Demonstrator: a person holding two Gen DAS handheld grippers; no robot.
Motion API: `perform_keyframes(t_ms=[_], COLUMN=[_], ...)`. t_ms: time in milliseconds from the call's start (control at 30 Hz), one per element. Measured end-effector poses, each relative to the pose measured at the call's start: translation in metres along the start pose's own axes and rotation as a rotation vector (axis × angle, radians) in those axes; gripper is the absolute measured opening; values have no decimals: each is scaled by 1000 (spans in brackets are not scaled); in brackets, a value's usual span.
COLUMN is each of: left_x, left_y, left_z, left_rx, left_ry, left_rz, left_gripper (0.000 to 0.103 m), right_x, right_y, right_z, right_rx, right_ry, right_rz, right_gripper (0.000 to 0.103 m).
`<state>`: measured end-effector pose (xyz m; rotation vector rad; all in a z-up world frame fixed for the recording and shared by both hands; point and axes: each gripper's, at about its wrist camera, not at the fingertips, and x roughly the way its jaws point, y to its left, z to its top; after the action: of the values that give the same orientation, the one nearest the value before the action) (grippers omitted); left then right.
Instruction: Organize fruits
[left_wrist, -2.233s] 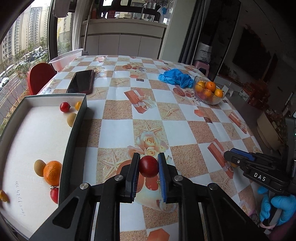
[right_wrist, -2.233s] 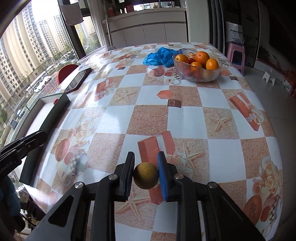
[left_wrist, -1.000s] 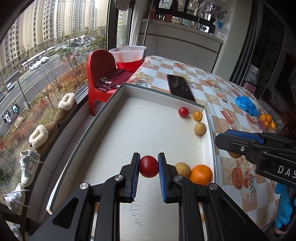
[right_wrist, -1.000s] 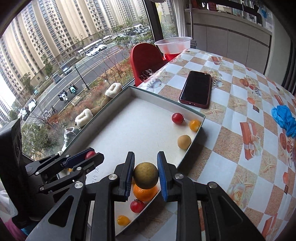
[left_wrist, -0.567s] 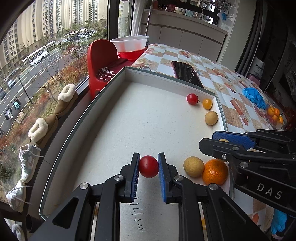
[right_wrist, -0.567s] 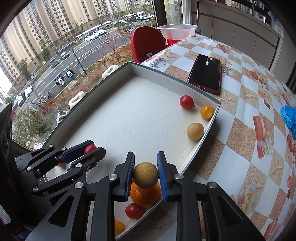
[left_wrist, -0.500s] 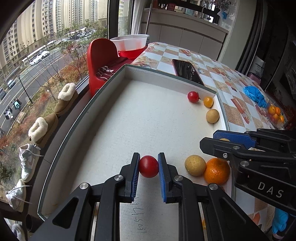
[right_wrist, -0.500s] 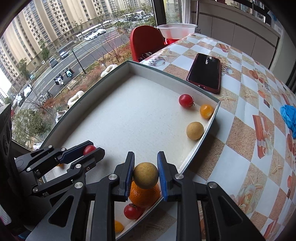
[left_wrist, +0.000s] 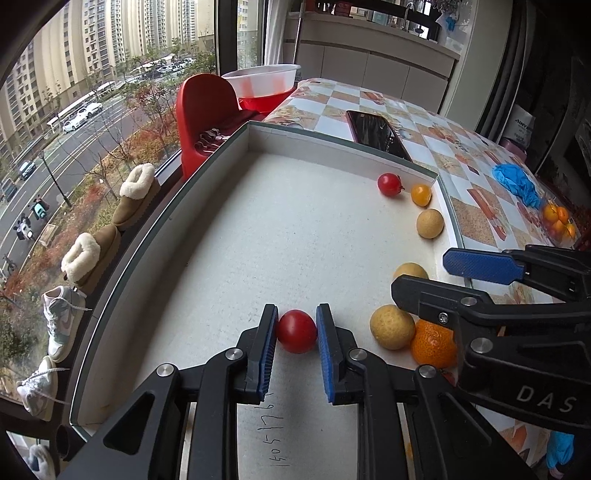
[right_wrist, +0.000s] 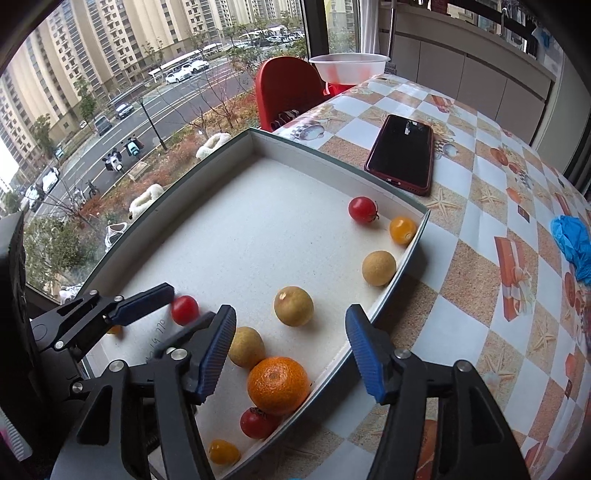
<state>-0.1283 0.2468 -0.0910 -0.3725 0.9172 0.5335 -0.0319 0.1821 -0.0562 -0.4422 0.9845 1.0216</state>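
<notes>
A white tray (left_wrist: 332, 138) with a grey rim lies under both grippers. My left gripper (left_wrist: 297, 314) is low over its floor with its jaws opening. The red tomato (left_wrist: 297, 336) sits between the blue pads on the floor, only a thin gap either side. My right gripper (right_wrist: 290, 310) stands wide, jaws still opening, above a brown round fruit (right_wrist: 293, 305) that lies free on the tray. Just in front of it are a tan fruit (right_wrist: 246, 347), an orange (right_wrist: 279, 384) and a red tomato (right_wrist: 258, 422).
At the tray's far right corner lie a red tomato (left_wrist: 389, 184), a yellow tomato (left_wrist: 421, 194) and a tan fruit (left_wrist: 429, 223). On the checked tablecloth are a phone (right_wrist: 400, 155), a blue glove (right_wrist: 572, 243) and a glass bowl of oranges (left_wrist: 557, 221). A red chair (right_wrist: 286, 92) stands behind.
Both grippers sank toward the tray. The right jaws spread wide and the brown fruit dropped to the tray floor. The left jaws eased slightly around the red tomato.
</notes>
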Motion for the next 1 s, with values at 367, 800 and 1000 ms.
perform_keyframes(t_ms=[367,800,1000], left_x=[-17,-25,-23], left_y=[-6,-6,-7], left_z=[-1,-7,-10], left_rx=[9,-13,-22], left_ry=[-53,-19,20], left_rz=[23,-17,50], left_gripper=[83,103,103], right_x=[-17,-27,-29], right_y=[-8,-8,-10], right_z=[-3,-13,-19], right_rx=[2,-32,-34], right_ry=[-7,-4,12], right_rz=[-15,-57,-73], right_gripper=[82,103,103])
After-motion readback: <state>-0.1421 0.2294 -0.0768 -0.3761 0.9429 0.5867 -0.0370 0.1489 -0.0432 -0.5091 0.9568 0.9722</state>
